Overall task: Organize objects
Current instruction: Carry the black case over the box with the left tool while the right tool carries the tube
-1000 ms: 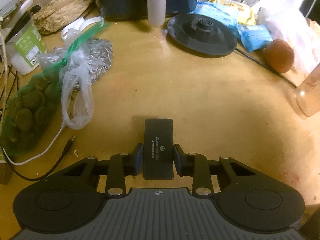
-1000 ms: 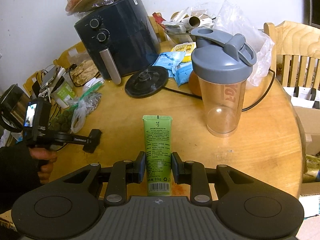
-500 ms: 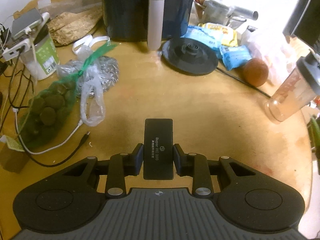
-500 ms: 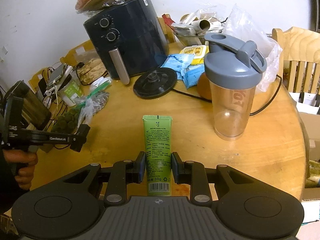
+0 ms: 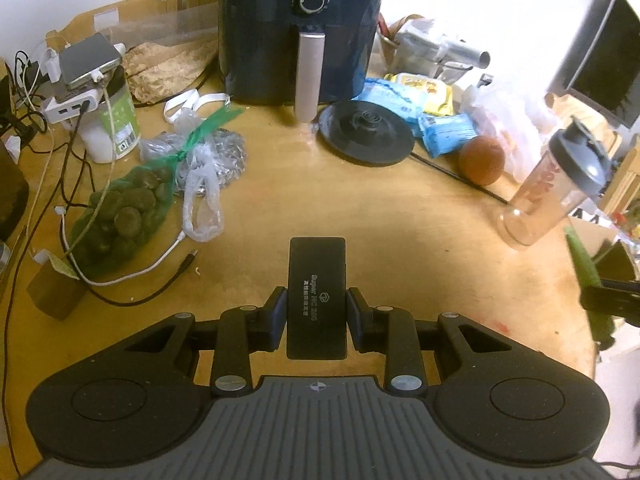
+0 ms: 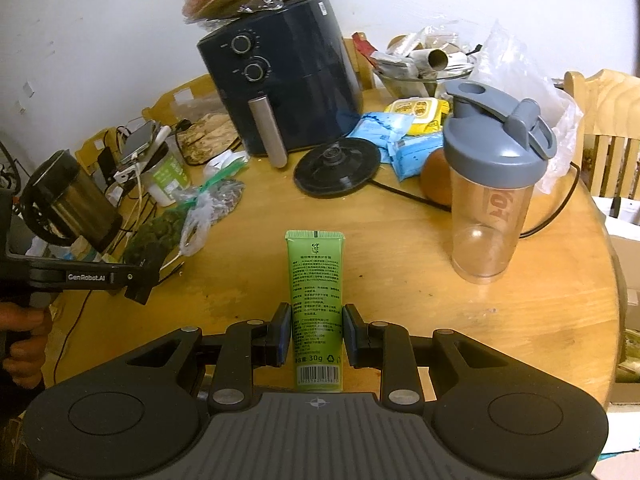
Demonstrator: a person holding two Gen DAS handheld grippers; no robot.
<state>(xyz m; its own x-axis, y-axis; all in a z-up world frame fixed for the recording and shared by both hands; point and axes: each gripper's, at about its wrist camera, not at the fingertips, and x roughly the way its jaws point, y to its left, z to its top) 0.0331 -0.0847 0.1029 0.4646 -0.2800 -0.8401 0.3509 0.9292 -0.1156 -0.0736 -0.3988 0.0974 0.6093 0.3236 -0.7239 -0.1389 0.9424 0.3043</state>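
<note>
Left gripper [image 5: 316,312] pinching black rectangular device [image 5: 317,280]; right gripper [image 6: 315,334] pinching green tube [image 6: 316,300]. Long axes both pointing far, over bare tabletop [image 6: 380,240].

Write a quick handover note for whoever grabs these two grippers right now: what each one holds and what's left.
Left gripper: shut on the black device, held above the table.
Right gripper: shut on the green tube, also over the table, shaker bottle ahead to its right.
Done: both items picked up.
Left: neither is set down yet; place each, then sort the clutter near the air fryer.
</note>
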